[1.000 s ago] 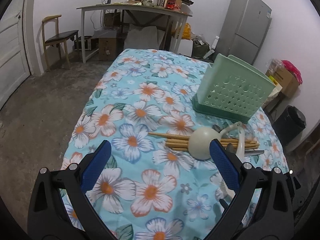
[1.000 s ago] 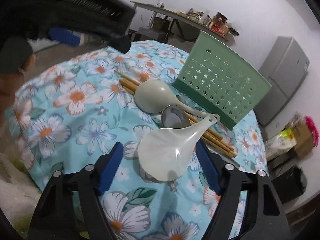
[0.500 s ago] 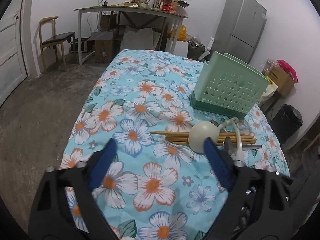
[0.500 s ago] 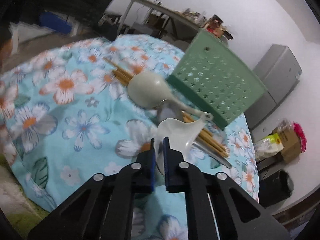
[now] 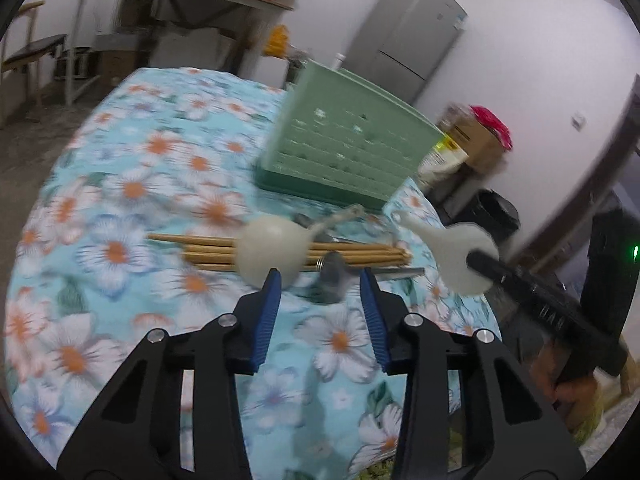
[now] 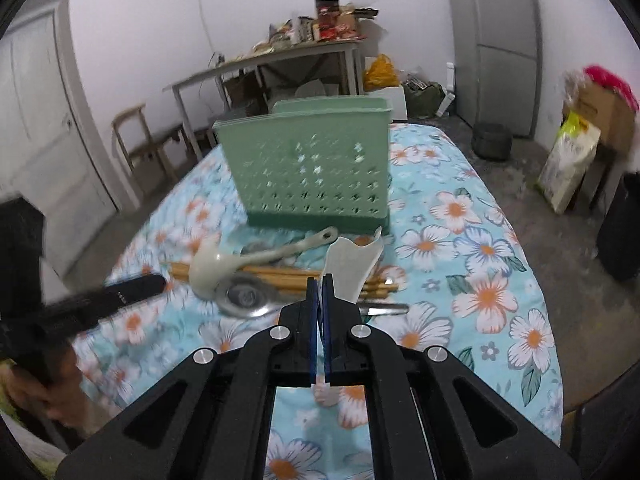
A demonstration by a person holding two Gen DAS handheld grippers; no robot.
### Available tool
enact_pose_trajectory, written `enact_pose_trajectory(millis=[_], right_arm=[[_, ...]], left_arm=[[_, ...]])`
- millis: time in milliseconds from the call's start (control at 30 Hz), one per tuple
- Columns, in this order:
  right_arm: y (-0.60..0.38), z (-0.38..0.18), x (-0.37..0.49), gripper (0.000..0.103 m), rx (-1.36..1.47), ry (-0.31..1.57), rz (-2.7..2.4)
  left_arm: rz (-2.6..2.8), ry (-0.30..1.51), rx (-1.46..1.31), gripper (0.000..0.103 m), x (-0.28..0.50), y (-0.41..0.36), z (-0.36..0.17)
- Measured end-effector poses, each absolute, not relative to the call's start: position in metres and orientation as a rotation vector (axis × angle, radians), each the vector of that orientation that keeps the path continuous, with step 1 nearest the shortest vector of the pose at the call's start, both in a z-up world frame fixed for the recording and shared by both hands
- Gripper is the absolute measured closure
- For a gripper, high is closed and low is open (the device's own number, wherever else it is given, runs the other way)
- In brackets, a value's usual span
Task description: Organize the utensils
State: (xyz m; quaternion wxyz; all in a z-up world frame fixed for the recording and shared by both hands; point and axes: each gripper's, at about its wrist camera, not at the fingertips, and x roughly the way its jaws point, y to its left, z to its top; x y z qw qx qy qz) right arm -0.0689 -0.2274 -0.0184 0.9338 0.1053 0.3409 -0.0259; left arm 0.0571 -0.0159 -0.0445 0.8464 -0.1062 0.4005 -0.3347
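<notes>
Right tongs [image 6: 319,292]: clamped on white rice paddle [image 6: 352,268], raised above bench [image 6: 500,248].
Left tongs [image 5: 320,280]: apart, holding nothing.
Chopsticks [image 5: 200,246], beige ladle [image 5: 264,254], steel spoon [image 5: 330,274]: piled at 12 o'clock of left tongs.
Green utensil holder [image 6: 312,172]: upright, beyond pile.

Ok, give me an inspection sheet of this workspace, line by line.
Surface: floral tablecloth covers the table.
Job's things: green utensil holder upright; beige ladle, bamboo chopsticks and metal spoon piled in front of it.
Clutter: nothing seen.
Grippers: right tool shut on white rice paddle, lifted; left tool open, empty, near the pile.
Cables: nothing seen on the table.
Surroundings: fridge, cluttered side table, chair, door.
</notes>
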Motion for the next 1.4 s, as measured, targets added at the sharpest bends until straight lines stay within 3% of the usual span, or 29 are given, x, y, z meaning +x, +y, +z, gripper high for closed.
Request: enact_pose_trajectory(millis=[433, 600, 767, 1100, 1400], right_arm=[[-0.254, -0.014, -0.067, 0.101, 0.281, 0.672, 0.011], [-0.261, -0.014, -0.067, 0.101, 0.296, 0.663, 0.021], [-0.269, -0.009, -0.07, 0.101, 0.307, 0.643, 0.015], [-0.272, 0.015, -0.078, 0.101, 0.292, 0.568, 0.008], [-0.268, 0.025, -0.074, 0.101, 0.289, 0.536, 0.0]], left_arm=[[-0.672, 0.992, -0.279, 0.077, 0.082, -0.053, -0.088], [-0.65, 0.995, -0.29, 0.098, 0.084, -0.058, -0.095], [-0.637, 0.957, -0.268, 0.101, 0.076, -0.055, -0.086], [-0.591, 0.748, -0.194, 0.102, 0.054, -0.023, 0.012], [-0.438, 0.435, -0.056, 0.102, 0.073, 0.012, 0.111]])
